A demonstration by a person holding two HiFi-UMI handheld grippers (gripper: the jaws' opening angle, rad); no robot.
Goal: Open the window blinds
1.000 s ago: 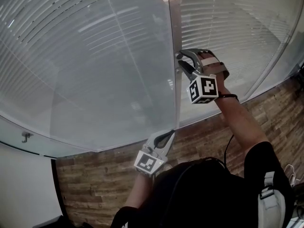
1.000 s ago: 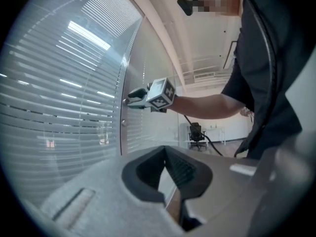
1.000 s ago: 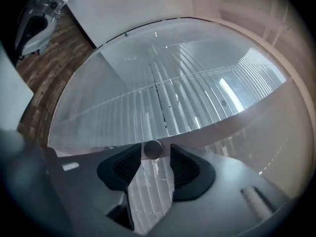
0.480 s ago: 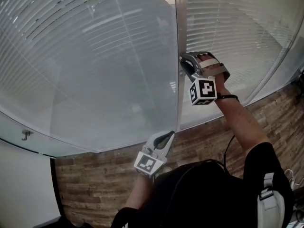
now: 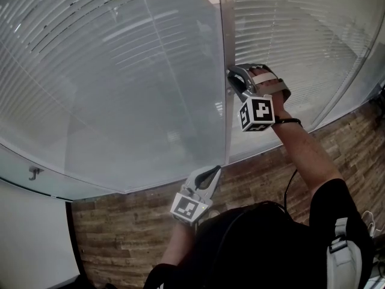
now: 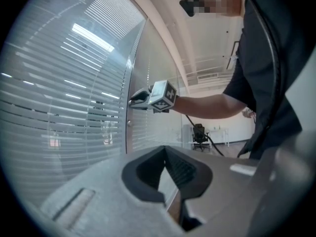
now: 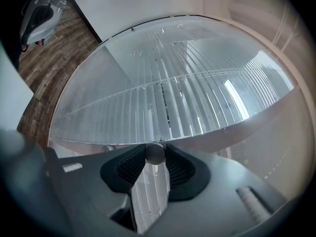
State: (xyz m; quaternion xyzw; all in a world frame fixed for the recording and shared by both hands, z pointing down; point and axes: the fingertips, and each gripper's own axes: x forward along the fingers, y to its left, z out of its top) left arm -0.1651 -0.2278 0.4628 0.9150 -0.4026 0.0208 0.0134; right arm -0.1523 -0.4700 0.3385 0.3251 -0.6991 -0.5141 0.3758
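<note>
White slatted blinds (image 5: 120, 71) hang behind glass panes on either side of a grey upright frame post (image 5: 225, 41). My right gripper (image 5: 231, 80) is held level against that post, and its jaws have just been closing. In the right gripper view a small round metal knob (image 7: 155, 153) sits pinched between the right gripper's (image 7: 155, 155) two dark pads, with the blinds (image 7: 168, 102) beyond. My left gripper (image 5: 215, 170) waits lower down near the post's foot, its jaws shut on nothing. The left gripper view looks past the left gripper (image 6: 165, 153) up to the right gripper (image 6: 133, 101) on the post.
A second small knob (image 6: 129, 124) sits on the post just below the right gripper. A wood-pattern floor (image 5: 120, 233) lies below the window, and a white sill carries a small hook (image 5: 33, 173) at the left. An office chair (image 6: 199, 132) stands far behind.
The right gripper's jaws have narrowed from wide apart to closed around the knob on the post. The left gripper has stayed where it was.
</note>
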